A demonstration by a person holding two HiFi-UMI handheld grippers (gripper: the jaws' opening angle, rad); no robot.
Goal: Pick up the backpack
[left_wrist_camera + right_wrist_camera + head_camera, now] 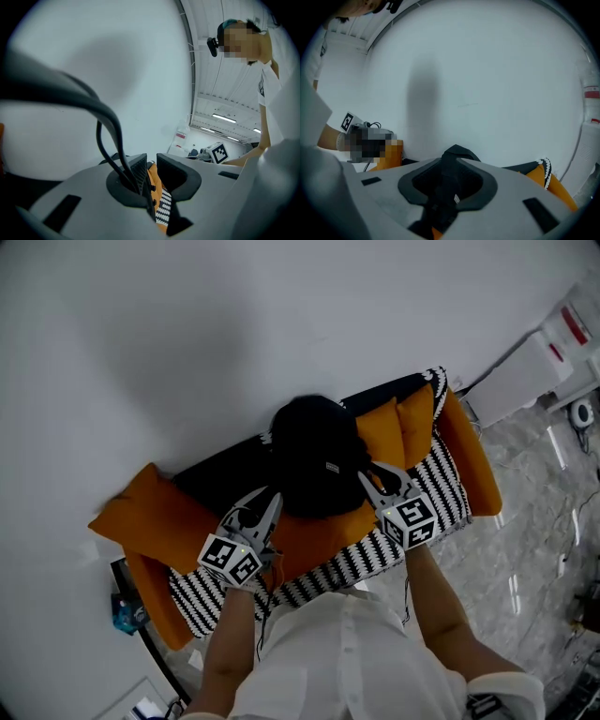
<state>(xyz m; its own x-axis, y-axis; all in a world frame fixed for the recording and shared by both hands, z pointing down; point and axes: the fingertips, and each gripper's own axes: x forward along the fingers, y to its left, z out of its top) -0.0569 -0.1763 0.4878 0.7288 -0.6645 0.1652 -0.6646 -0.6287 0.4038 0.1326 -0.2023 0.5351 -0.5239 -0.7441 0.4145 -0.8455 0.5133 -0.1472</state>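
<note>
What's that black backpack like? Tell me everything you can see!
The backpack is black, rounded and soft-looking, like fabric, with a small pale tag on its front. It is on the orange and striped sofa, by the white wall. The left tool pinches a thin black strap of it, and the right tool is shut on black cloth at its other side.

Head view looks down on sofa (375, 559); gripper views face wall (487, 70)

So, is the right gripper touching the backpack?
Touching: the right gripper view shows the right gripper clamped on the backpack, black fabric filling its jaws.
</note>
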